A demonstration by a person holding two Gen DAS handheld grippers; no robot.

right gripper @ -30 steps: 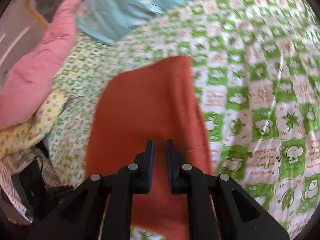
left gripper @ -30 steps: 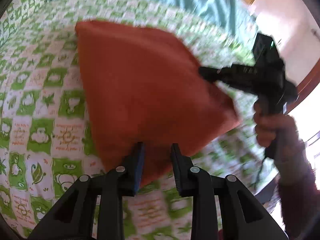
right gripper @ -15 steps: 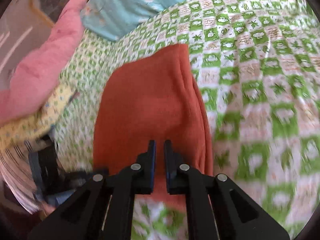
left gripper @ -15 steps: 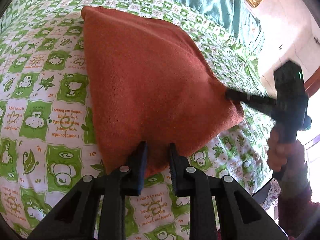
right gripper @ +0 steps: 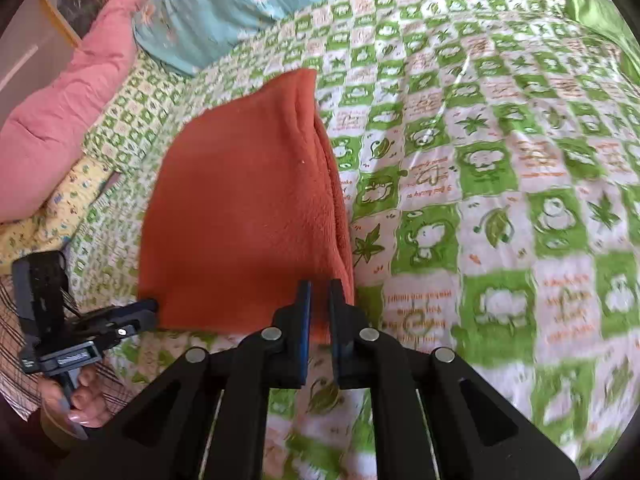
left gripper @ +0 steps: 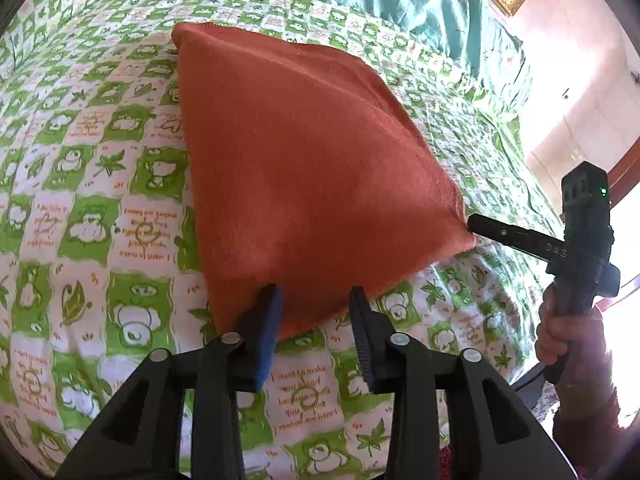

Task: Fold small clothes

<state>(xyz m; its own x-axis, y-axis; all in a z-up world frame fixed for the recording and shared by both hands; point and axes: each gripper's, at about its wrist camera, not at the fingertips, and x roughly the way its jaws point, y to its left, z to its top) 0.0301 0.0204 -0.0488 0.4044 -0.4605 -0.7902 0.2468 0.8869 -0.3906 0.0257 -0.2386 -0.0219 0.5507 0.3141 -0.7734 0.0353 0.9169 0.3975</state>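
Left wrist view: left gripper (left gripper: 314,306) jaws opening off the orange cloth's (left gripper: 304,168) near corner, right gripper (left gripper: 474,226) clamped on another, likely keeping the fold flat on the bedsheet (left gripper: 92,184).

1. Left gripper (left gripper: 316,312) points steeply down at the cloth's (left gripper: 304,168) near corner; its jaws are opening, the corner between them, the pads not pressing it.
2. Right gripper (right gripper: 319,308) points steeply down, jaws pinched narrow on the cloth's other near corner.
3. Right hand (left gripper: 560,336) is wrapped around its gripper's handle, right of the cloth.
4. Left hand (right gripper: 76,400) grips its handle, left of the cloth.
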